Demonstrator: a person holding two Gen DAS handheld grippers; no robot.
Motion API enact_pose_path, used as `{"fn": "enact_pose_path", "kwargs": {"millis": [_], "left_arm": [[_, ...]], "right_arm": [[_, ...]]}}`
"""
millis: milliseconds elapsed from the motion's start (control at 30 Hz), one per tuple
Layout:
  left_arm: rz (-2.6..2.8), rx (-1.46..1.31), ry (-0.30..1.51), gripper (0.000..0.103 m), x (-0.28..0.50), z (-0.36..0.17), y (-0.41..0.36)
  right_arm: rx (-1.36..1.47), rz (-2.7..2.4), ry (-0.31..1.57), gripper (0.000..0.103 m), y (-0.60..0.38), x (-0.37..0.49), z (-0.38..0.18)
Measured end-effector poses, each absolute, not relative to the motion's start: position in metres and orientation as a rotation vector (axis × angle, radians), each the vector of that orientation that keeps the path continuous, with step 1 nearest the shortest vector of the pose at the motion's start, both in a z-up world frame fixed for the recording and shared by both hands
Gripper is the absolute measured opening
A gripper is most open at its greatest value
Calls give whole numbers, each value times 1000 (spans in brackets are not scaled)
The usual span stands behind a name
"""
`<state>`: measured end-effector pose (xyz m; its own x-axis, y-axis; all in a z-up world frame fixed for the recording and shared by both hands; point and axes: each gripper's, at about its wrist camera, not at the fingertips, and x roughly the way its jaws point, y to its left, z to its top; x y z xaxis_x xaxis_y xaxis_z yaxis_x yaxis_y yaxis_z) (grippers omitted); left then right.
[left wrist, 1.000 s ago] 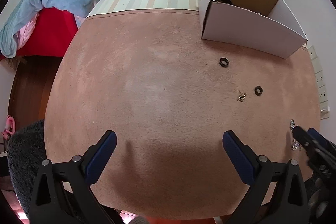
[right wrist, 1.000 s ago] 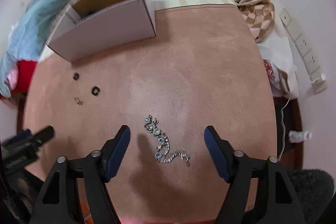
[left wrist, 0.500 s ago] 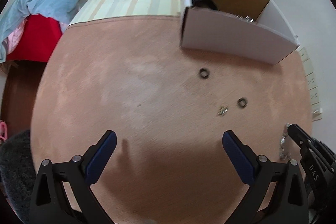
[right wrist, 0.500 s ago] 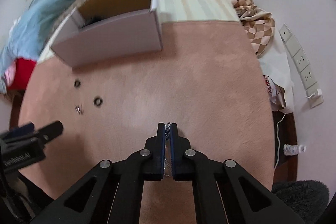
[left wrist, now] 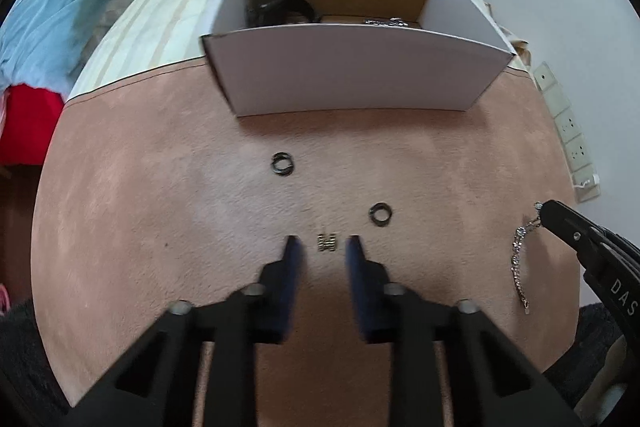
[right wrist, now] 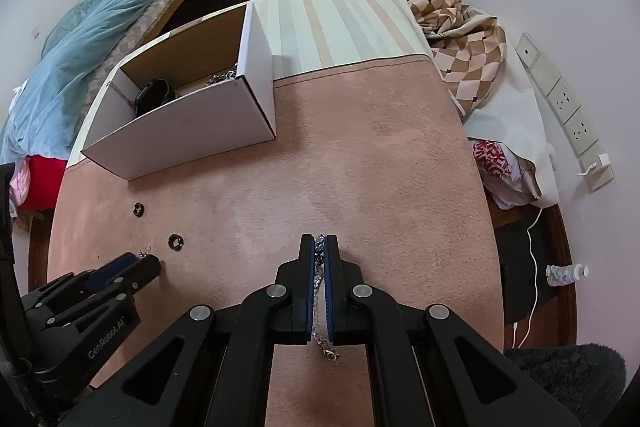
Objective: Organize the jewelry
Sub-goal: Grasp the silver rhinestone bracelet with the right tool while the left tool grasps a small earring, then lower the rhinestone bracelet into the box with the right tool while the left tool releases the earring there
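**Jewelry on pink mat, mid-sort**

Right gripper (right wrist: 319, 239): clamped on chain (left wrist: 520, 263), which dangles above mat (left wrist: 160, 227). Left gripper (left wrist: 323, 245): jaws just narrowing, straddling small clasp (left wrist: 327, 242), pads apart from it. Two dark rings (left wrist: 282, 163) (left wrist: 380, 214) lie between clasp and box (left wrist: 352, 75).

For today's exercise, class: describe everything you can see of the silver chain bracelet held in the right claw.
The silver chain bracelet is a thin, shiny, metal-looking string of fine links with small sparkling stones along part of it and a clasp at the free end. The right claw is shut on its upper end, so it hangs limp, lifted above the pink carpet; in the right wrist view the clasp end dangles below the pads. Whether its tip touches the carpet cannot be told.
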<state>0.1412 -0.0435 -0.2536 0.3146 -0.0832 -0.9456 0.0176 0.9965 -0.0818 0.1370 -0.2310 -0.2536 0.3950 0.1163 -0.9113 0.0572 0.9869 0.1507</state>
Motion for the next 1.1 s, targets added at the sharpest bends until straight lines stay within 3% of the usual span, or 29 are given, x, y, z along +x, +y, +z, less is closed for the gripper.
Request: {"fn": "enact_pose_path", "kwargs": {"millis": [167, 400, 800, 1100], "left_arm": [[-73, -66, 1237, 6, 139, -254, -45], [-83, -101, 1201, 6, 139, -242, -30], [-78, -210, 1067, 6, 134, -167, 33], [-119, -210, 1006, 6, 160, -125, 38]], "right_arm": [[177, 37, 1161, 4, -233, 137, -253], [201, 63, 1119, 4, -233, 136, -231], [304, 142, 1016, 4, -236, 143, -167], [297, 243, 963, 4, -216, 174, -123]]}}
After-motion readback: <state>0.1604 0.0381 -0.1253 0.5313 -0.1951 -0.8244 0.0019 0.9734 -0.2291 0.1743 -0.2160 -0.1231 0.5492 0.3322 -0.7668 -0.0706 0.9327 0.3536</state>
